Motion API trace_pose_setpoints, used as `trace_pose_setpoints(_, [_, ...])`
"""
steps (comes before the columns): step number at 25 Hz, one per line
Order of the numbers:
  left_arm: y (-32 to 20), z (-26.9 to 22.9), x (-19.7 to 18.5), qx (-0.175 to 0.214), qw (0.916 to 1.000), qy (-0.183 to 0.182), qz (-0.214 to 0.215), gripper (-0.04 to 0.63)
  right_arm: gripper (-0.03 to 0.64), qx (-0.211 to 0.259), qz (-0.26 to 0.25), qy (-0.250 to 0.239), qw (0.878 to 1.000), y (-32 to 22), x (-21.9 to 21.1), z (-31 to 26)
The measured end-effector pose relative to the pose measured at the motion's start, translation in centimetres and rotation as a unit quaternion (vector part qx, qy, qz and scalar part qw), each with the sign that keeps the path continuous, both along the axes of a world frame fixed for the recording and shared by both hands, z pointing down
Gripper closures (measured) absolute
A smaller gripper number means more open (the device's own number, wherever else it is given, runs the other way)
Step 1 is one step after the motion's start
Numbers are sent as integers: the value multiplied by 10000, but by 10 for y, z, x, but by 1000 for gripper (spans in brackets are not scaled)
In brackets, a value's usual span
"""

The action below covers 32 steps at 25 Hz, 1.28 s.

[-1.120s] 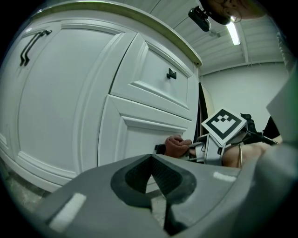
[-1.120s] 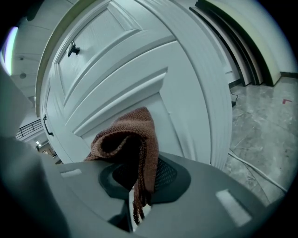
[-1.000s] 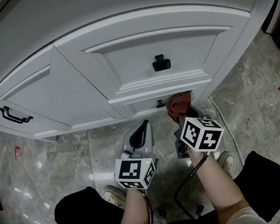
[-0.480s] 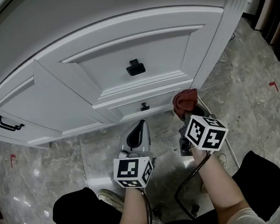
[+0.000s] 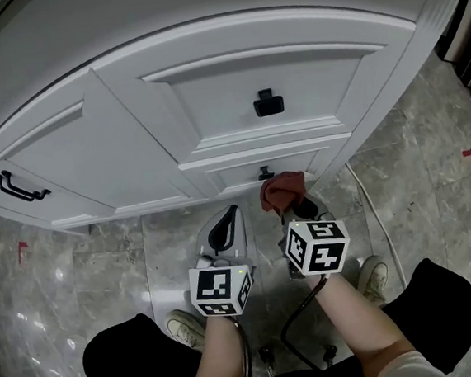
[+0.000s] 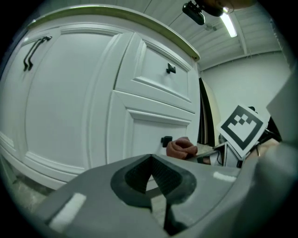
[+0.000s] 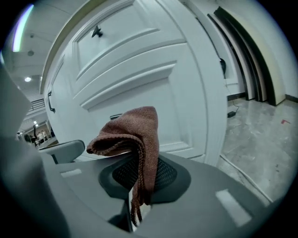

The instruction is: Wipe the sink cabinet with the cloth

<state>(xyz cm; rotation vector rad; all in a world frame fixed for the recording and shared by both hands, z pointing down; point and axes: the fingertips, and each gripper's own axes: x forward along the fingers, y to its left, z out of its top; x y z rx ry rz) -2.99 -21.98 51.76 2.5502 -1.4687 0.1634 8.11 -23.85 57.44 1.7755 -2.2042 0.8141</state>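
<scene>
Brown cloth (image 5: 283, 192) held near the sink cabinet (image 5: 211, 103)
The right tongs (image 5: 294, 211) pinch the cloth; the left tongs (image 5: 225, 224) hang beside them, closed and empty.

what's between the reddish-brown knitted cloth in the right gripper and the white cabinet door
Nothing visible. The reddish-brown knitted cloth, pinched in the right gripper, sits by the white cabinet door near its black knob; the left gripper is off to the side.
</scene>
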Motion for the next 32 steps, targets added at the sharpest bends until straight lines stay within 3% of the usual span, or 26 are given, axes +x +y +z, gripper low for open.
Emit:
trace_pose_setpoints(8, [-2,3,-77,-130,9969,259,-735,595,538,-70,-1080,-326,9936,-12,-125,19])
trace_pose_setpoints(13, [0,5,-88,-150,9966,317,-746,595,538,-155,-1175,-526,9916,-21,-151,27])
trace_pose_setpoints(20, [-3,6,-91,-172,9961,313,-805,595,538,-201,-1051,-440,9933,-28,-132,30])
trace_pose_setpoints(32, [-11,3,-44,-176,9978,397,-511,595,537,-330,-452,-521,9971,-29,-56,22])
